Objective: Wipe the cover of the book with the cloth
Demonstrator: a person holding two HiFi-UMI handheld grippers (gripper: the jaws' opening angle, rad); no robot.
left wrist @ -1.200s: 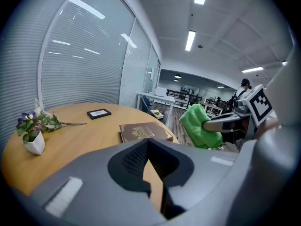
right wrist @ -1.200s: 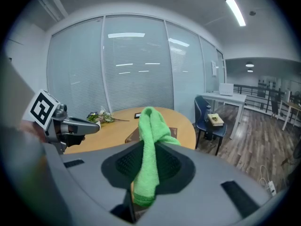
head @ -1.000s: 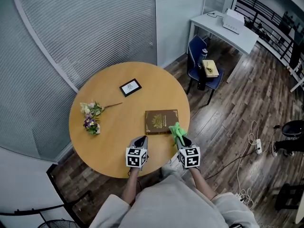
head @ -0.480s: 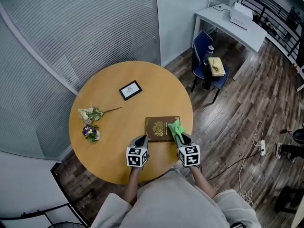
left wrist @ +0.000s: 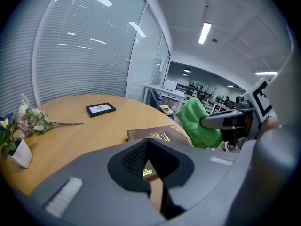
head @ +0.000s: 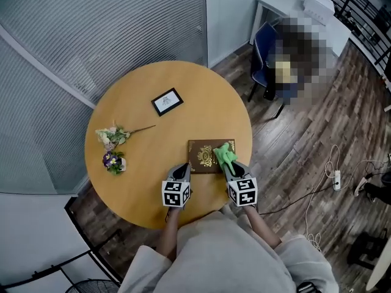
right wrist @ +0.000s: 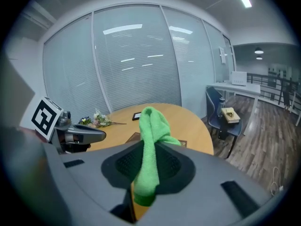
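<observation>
Book lies flat close to the table's near right edge, cover up, with its gold ornament showing. Its right part is hidden under the cloth in the head view. In the right gripper view only slivers of it show past the cloth and the gripper body.

The cloth is a green bunch pinched between the clenched jaws of the right gripper. It stands out past the tips over the book's right half (whether it touches the cover cannot be told, since the left gripper view cuts off its lower end).

The left gripper has its jaws pressed together with nothing in them, tips just beside the book's near left corner.

Farther out, a frame lies toward the table's far edge, and flowers lie at its left edge.
</observation>
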